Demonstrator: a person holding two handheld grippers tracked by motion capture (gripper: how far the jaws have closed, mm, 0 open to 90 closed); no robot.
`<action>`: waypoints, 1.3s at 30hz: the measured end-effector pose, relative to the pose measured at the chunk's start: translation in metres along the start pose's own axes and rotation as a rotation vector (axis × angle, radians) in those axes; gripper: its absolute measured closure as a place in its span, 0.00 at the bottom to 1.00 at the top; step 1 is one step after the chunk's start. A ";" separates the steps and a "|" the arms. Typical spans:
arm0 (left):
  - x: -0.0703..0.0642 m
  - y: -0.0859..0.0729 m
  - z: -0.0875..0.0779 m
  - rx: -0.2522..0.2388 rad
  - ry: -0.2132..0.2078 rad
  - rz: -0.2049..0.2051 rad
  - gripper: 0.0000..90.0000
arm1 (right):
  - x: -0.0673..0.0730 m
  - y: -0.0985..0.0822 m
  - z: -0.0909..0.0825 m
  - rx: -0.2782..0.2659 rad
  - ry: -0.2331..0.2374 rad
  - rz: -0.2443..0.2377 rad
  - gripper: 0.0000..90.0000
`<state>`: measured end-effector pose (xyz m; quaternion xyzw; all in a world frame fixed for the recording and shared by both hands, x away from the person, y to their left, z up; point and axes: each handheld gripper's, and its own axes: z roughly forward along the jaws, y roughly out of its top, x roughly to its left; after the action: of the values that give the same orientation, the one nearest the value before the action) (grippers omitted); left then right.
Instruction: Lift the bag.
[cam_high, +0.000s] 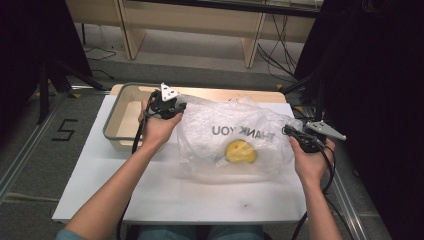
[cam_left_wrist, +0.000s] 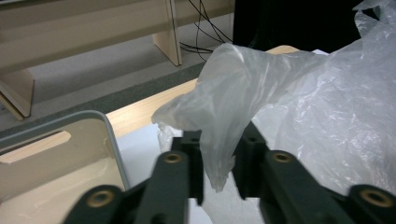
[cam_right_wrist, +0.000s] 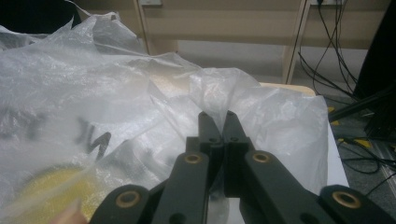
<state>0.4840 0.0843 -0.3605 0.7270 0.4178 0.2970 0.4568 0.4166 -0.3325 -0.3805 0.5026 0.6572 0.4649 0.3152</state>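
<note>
Tongs (cam_right_wrist: 219, 116) half-buried in bag (cam_right_wrist: 116, 93) folds

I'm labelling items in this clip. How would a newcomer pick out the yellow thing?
Start at the white table, then the clear plastic bag printed with mirrored THANK YOU. The yellow round object lies inside it, below the lettering: the scene's one bright yellow item.

plastic bag (cam_left_wrist: 243, 93) between parted fingers (cam_left_wrist: 191, 158), tray (cam_left_wrist: 109, 135)

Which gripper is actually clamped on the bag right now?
The right gripper: its jaws are pinched shut on the plastic bag. The left gripper has a fold hanging loose between parted jaws.
</note>
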 end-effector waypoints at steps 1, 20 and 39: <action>0.000 0.000 -0.001 -0.006 0.006 -0.003 0.79 | 0.000 0.000 0.000 0.001 -0.001 -0.001 1.00; -0.004 -0.001 -0.015 -0.010 -0.001 -0.018 0.44 | 0.000 0.000 0.000 -0.008 -0.006 -0.012 1.00; -0.006 -0.009 -0.016 0.016 -0.015 -0.017 0.44 | -0.002 -0.001 -0.003 -0.011 -0.027 -0.015 0.89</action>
<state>0.4655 0.0881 -0.3623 0.7293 0.4230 0.2842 0.4566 0.4142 -0.3349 -0.3804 0.5021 0.6542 0.4592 0.3303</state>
